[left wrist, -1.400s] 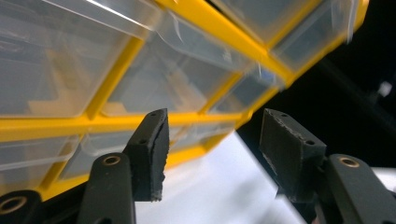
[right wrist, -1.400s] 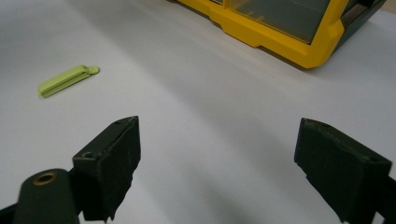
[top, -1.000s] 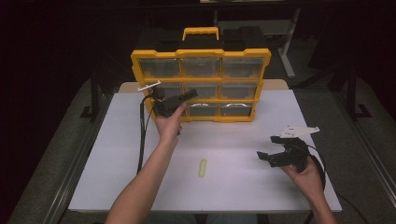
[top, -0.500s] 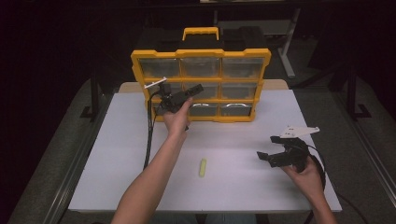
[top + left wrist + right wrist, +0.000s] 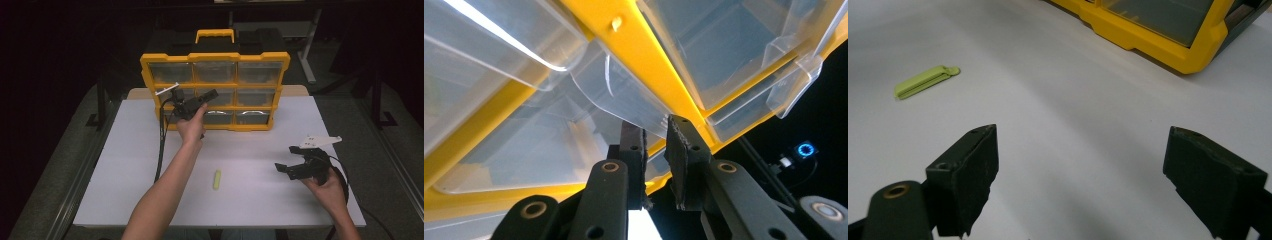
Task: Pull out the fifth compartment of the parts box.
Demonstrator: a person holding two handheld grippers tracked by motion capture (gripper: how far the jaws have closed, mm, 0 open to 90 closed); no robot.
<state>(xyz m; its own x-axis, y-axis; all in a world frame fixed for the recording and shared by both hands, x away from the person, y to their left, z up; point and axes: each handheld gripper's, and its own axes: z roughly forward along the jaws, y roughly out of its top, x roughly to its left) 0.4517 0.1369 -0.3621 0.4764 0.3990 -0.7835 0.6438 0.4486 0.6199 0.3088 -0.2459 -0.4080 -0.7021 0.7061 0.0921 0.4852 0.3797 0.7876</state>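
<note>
This looks like a lab or workshop set up for recording. A plain white table [image 5: 125, 165] stands on a metal frame in a dark room with a grey floor. A yellow parts organiser [image 5: 215, 57] with clear plastic drawers stands upright on it. Behind it, black equipment cases [image 5: 260, 40] and metal stands sit in shadow. A small blue ring light [image 5: 805, 149] glows in the dark.
</note>
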